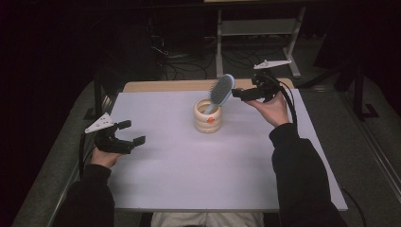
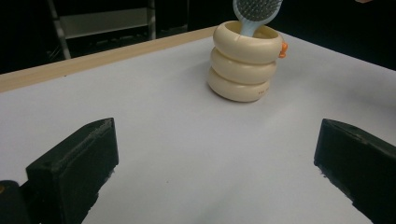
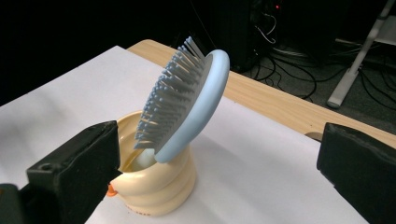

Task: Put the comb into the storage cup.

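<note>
R gripper (image 1: 238,93) wide open, empty, beside blue hairbrush (image 1: 221,91) leaning handle-down in cream cup (image 1: 208,117)

The brush (image 1: 221,91) stands in the cup (image 1: 208,122), leaning to the right. The cup sits on the table (image 1: 189,170), toward the back, near the middle.

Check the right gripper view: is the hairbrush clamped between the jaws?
No: the hairbrush leans in the cream cup, free of the open jaws.
</note>
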The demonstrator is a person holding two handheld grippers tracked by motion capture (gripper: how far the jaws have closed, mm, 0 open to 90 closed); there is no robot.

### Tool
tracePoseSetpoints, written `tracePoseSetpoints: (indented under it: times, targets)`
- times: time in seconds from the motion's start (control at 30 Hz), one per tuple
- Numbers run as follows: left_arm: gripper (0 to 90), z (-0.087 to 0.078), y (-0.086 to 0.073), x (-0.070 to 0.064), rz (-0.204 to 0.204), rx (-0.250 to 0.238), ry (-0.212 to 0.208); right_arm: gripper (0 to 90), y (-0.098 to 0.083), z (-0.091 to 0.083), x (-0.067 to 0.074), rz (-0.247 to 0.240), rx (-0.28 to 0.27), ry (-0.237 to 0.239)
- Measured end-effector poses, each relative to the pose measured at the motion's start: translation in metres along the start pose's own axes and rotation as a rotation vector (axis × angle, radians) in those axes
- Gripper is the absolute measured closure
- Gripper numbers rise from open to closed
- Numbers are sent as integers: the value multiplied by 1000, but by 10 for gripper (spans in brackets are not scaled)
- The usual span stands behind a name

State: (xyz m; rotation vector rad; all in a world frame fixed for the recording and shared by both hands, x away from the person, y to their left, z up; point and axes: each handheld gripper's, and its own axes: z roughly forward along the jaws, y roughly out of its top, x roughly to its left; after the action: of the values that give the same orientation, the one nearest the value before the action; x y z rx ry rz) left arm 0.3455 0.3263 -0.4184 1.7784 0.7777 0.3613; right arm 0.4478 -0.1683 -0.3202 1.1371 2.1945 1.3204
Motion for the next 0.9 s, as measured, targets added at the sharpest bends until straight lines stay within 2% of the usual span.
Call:
tracePoseSetpoints:
  times: [0.4,0.9]
  targets:
    - [0,0,0,0,-2,0,2,0,-17,-15,-9,29,-18,10]
    - [0,-1,-1,-2,-11,-7,-5,0,-43,-32,-16,35,-32,10]
